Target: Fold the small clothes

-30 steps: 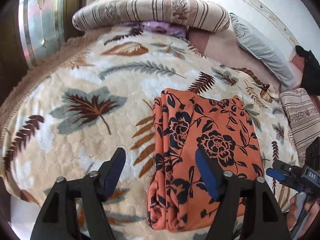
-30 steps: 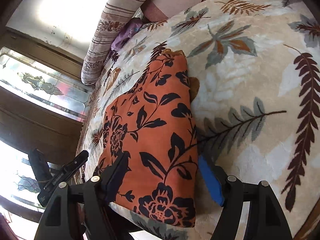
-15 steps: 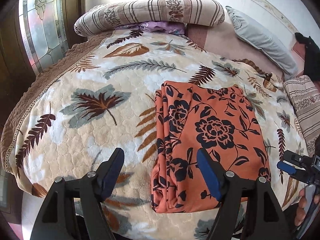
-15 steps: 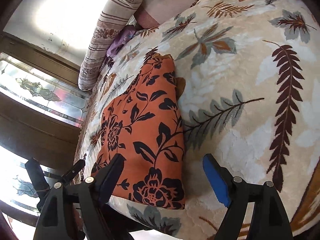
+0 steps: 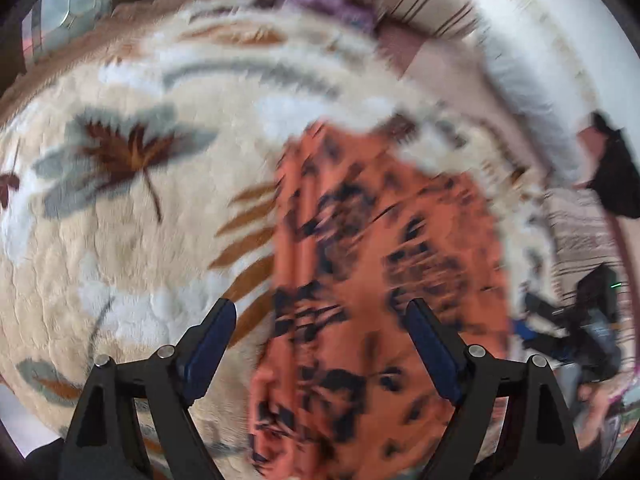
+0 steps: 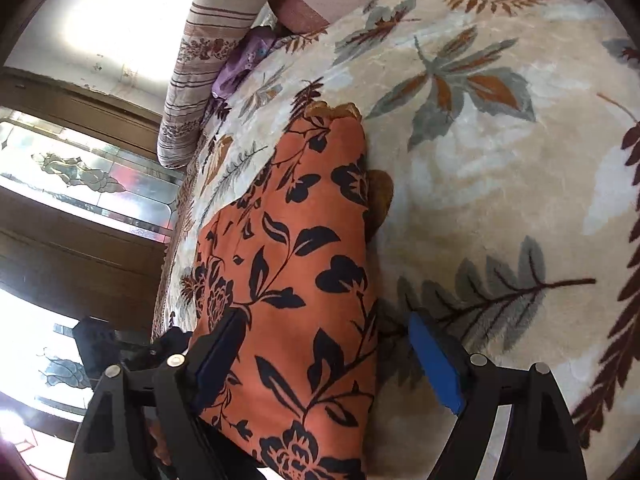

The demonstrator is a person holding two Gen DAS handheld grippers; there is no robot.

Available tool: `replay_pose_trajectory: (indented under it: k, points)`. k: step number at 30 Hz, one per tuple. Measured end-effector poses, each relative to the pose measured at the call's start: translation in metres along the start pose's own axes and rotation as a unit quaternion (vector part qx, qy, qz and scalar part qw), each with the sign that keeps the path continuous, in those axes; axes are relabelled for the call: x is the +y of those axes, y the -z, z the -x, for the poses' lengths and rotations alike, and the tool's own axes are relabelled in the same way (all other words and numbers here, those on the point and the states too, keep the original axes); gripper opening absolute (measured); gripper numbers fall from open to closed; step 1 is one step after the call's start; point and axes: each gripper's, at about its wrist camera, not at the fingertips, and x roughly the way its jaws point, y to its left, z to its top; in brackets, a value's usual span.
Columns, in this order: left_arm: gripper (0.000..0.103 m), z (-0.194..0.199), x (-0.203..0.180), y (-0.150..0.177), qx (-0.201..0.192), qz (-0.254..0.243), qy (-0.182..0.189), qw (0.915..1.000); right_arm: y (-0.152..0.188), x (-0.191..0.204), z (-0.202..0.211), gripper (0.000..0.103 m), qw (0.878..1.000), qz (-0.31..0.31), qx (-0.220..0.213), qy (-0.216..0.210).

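The folded orange floral cloth (image 6: 296, 280) lies on the leaf-patterned bed blanket (image 6: 500, 184). The left tool (image 5: 320, 320) is opening over its left edge, pads clear. The right tool (image 6: 324, 332) stands wide over its right edge, gripping nothing.

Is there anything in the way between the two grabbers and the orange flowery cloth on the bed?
Nothing visible is. The folded orange cloth lies bare on the leaf-print blanket. The left gripper, its jaws opening, and the open right gripper each straddle an edge of the cloth, with nothing on top of it.
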Motion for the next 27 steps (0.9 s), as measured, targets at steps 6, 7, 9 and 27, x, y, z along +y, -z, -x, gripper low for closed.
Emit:
replay_pose_trajectory:
  k: [6,7,9,27]
  points:
    - [0.067,0.0,-0.013,0.009,-0.019,-0.043,-0.008,0.9989,0.005,0.024,-0.04,0.084,0.996,0.078,0.051,0.016]
    - [0.067,0.0,-0.013,0.009,-0.018,-0.042,-0.01,0.9989,0.005,0.025,-0.043,0.076,0.995,0.08,0.054,0.026]
    - [0.069,-0.001,-0.011,0.007,-0.015,-0.039,-0.012,0.999,0.005,0.029,-0.043,0.063,0.993,0.091,0.053,0.048]
    - [0.083,-0.001,-0.035,0.021,-0.033,-0.059,-0.074,0.995,0.036,0.018,-0.015,0.087,0.998,0.038,0.039,0.011]
